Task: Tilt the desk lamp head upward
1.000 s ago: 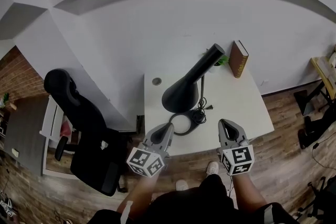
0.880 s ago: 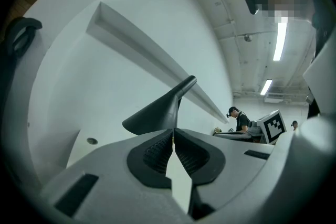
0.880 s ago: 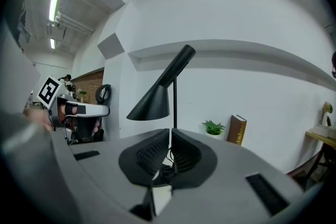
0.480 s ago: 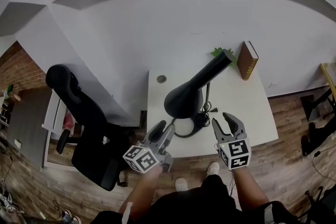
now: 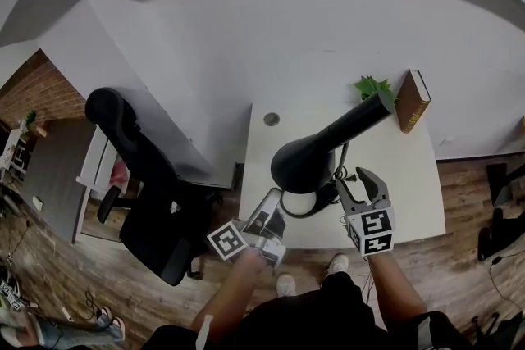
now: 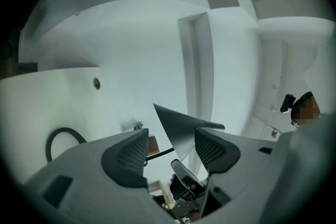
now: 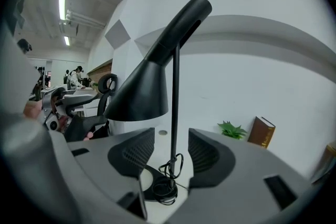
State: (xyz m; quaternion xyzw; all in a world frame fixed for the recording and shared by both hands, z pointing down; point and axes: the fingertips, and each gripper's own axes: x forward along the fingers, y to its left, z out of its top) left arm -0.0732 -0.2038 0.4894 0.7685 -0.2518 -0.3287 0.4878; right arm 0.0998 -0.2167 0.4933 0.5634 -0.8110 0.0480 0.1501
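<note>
A black desk lamp stands on the white desk [image 5: 410,176], its cone head [image 5: 302,164] pointing down and its neck rising toward the back right. The ring base [image 5: 297,207] lies under the head. My left gripper [image 5: 273,207] is at the desk's front edge just left of the base, rolled on its side; its jaws have just been opening and hold nothing, with the lamp head [image 6: 178,126] beyond them. My right gripper [image 5: 358,180] is right of the head; its jaws have also just been opening, and the thin stem [image 7: 175,107] stands beyond their gap, untouched.
A brown book [image 5: 413,100] and a small green plant [image 5: 372,86] stand at the desk's back right by the wall. The lamp's cord is coiled at the stem's foot [image 7: 167,186]. A black office chair [image 5: 139,176] stands left of the desk.
Both grippers have gone from shut to open and moved in toward the lamp. The left gripper has rolled onto its side.
</note>
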